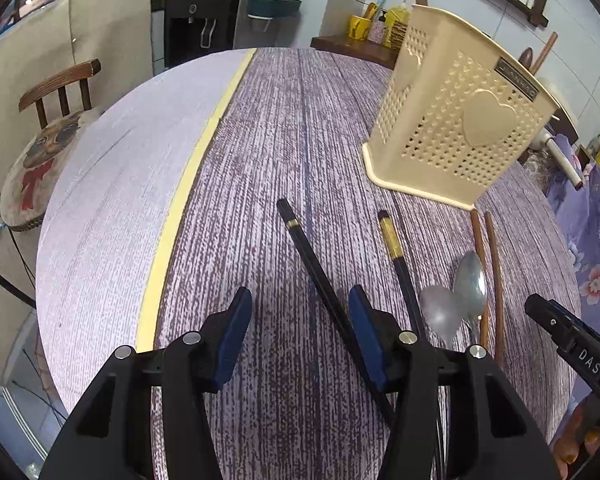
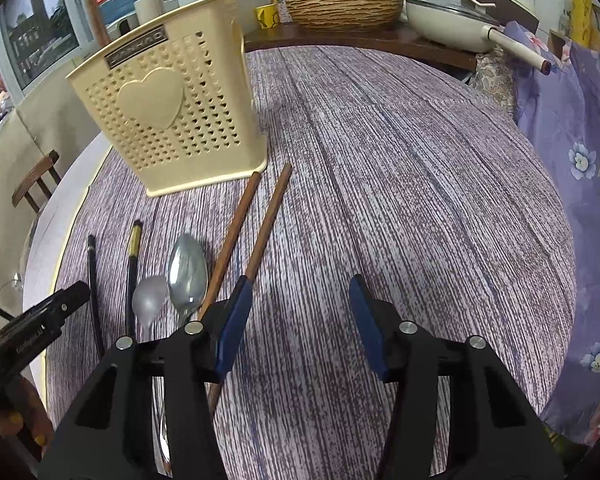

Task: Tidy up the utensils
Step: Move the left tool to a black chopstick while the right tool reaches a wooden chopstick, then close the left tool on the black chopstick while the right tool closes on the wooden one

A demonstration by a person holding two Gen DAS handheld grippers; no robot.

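A cream perforated utensil holder (image 1: pixel 456 128) with a heart stands on the purple-grained table; it also shows in the right wrist view (image 2: pixel 168 116). In front of it lie two black chopsticks (image 1: pixel 320 276) (image 2: pixel 132 264), two metal spoons (image 1: pixel 470 280) (image 2: pixel 186 270) and two brown wooden chopsticks (image 1: pixel 496 276) (image 2: pixel 260 236). My left gripper (image 1: pixel 298 304) is open and empty above the table, one black chopstick passing under its right finger. My right gripper (image 2: pixel 300 292) is open and empty, just right of the wooden chopsticks.
A wooden chair (image 1: pixel 60 92) with a printed cushion stands left of the table. A side shelf holds a woven basket (image 2: pixel 342 6), a yellow mug (image 2: pixel 268 16) and a white pan (image 2: pixel 460 24). A floral purple cloth (image 2: pixel 572 152) hangs at the right.
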